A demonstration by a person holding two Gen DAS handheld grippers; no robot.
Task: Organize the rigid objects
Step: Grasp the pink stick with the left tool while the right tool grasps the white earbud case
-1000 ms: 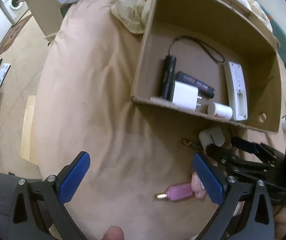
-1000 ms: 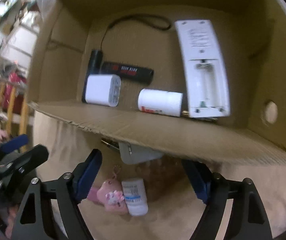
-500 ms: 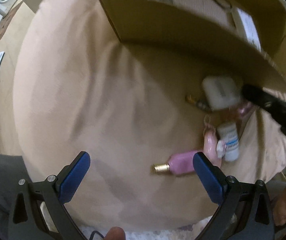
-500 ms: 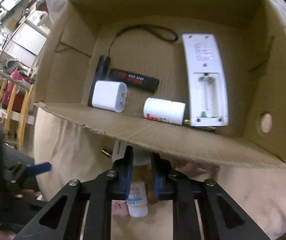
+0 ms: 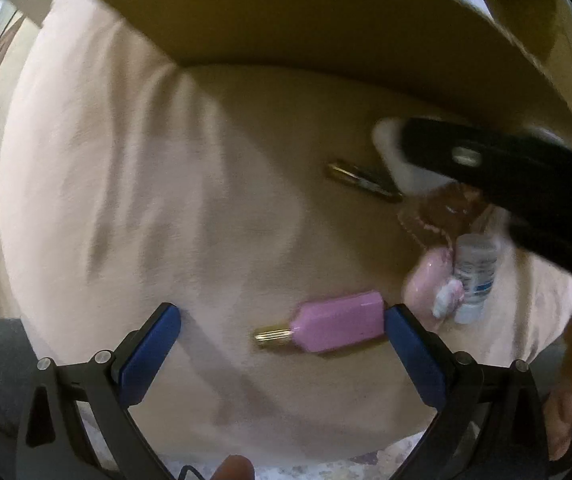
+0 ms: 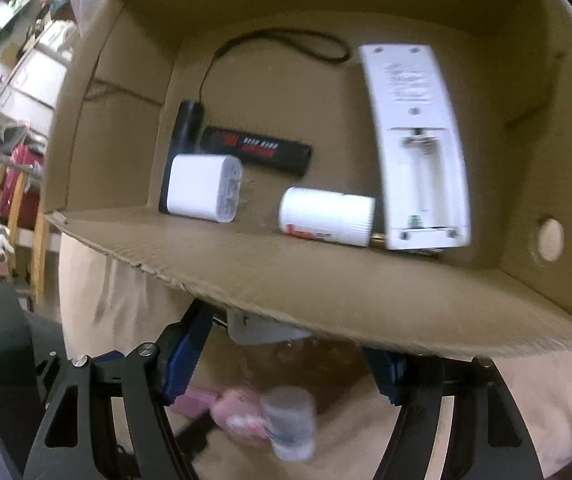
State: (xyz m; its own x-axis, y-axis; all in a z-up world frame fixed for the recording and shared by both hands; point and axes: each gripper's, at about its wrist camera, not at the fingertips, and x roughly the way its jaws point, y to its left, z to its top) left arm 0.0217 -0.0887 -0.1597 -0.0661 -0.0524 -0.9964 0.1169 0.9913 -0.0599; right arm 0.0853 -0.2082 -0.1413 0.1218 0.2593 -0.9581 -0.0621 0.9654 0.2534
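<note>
Targeting the pink bottle: it lies flat on the beige cover inside the wide-open left gripper, gold cap pointing left, base just touching the right pad. Looks light, stiff and glossy, so likely slippery; take it across the flat body, not the cap. Further right, the right gripper, jaws opening with nothing held, hangs over a white charger by the cardboard box.

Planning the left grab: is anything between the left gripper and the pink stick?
Nothing visible. The left gripper is open, and the pink stick lies bare on the cloth between its fingers, beside one pad.
</note>
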